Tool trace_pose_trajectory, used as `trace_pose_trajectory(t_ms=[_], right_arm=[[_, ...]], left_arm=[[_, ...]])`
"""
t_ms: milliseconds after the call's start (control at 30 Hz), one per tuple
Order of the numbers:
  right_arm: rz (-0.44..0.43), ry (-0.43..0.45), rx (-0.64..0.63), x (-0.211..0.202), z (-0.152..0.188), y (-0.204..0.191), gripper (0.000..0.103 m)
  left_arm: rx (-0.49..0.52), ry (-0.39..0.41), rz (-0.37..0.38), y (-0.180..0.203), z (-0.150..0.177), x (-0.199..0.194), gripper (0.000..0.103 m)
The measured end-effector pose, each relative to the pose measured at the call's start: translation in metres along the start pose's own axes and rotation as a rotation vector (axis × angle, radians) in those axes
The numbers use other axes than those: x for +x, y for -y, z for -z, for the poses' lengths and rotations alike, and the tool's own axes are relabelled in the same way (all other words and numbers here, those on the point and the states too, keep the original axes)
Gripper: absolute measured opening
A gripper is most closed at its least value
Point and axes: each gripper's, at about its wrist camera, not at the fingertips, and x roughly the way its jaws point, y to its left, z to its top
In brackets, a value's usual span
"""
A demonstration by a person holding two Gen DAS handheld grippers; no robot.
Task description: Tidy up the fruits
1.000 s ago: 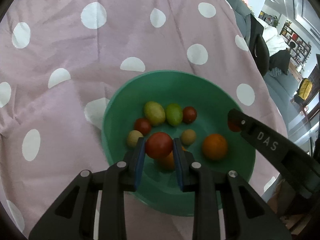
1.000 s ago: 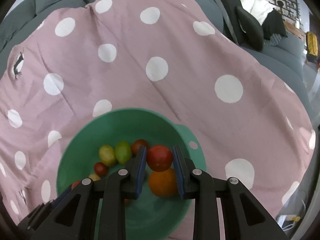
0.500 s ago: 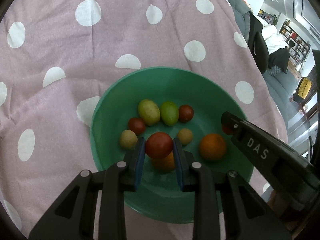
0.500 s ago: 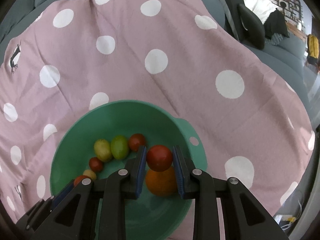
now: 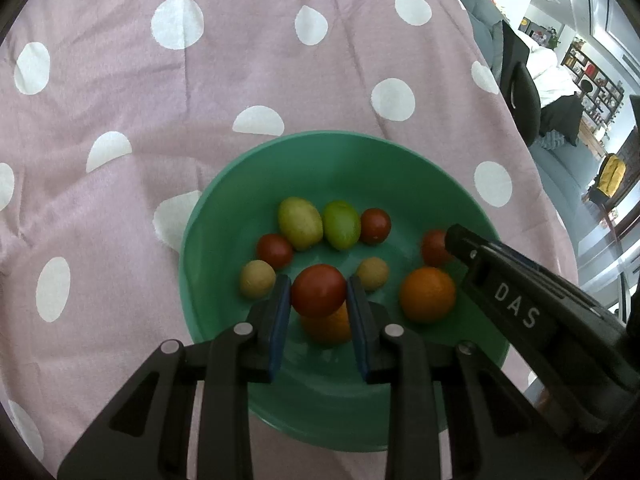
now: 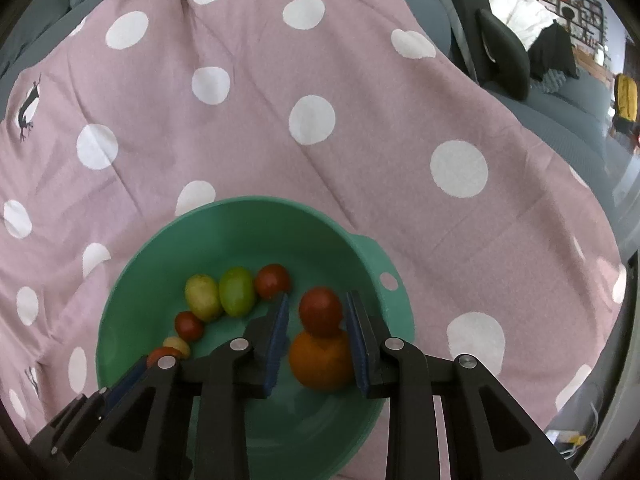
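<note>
Both grippers hover over the round green plastic bowl (image 5: 208, 240). Left gripper (image 5: 319, 300) and right gripper (image 6: 316, 314) each pinch 1 glossy red tomato (image 5: 319, 290) (image 6: 320, 310). Nothing has changed over the last second; release is judged pending.

Smooth plastic-looking green bowl (image 5: 208, 240) on matt pink dotted cloth (image 5: 240, 80)

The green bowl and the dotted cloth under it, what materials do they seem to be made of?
Green bowl: probably plastic, with a smooth, slightly glossy finish; it has one even colour, soft reflections inside, and a moulded tab with a round hole on its rim. Dotted cloth: a woven textile, matte; it shows creases, folds and a fine weave, and drapes over what lies beneath.
</note>
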Motion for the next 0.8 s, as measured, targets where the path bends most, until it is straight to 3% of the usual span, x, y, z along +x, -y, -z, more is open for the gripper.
trace_pose_trajectory(t_ms=[100,167,267,300,467,567,667,800], right_arm=[[0.007,0.008,-0.003,-0.001,0.000,0.001,0.034],[0.005,0.013,-0.005,-0.002,0.000,0.002,0.035],[-0.003,0.027,-0.018,-0.006,0.000,0.001,0.040],[-0.006,0.038,-0.018,-0.009,0.000,0.002,0.045],[-0.054,0.099,-0.008,-0.027,-0.003,0.004,0.051],[-0.072,0.131,0.003,-0.036,-0.005,0.006,0.061],[-0.081,0.149,0.004,-0.043,-0.006,0.004,0.063],[-0.080,0.157,-0.011,-0.045,-0.007,0.000,0.063]], left_arm=[[0.006,0.007,-0.001,0.000,0.000,-0.005,0.037],[0.006,0.026,-0.003,-0.001,0.000,-0.010,0.054],[-0.006,0.030,0.011,-0.003,-0.002,-0.017,0.061],[-0.004,0.036,0.005,-0.004,-0.002,-0.020,0.063],[0.001,0.089,-0.053,-0.006,-0.004,-0.038,0.089],[-0.007,0.128,-0.088,-0.009,-0.006,-0.048,0.098],[-0.026,0.178,-0.138,-0.013,-0.005,-0.057,0.100],[-0.041,0.162,-0.116,-0.018,-0.006,-0.056,0.100]])
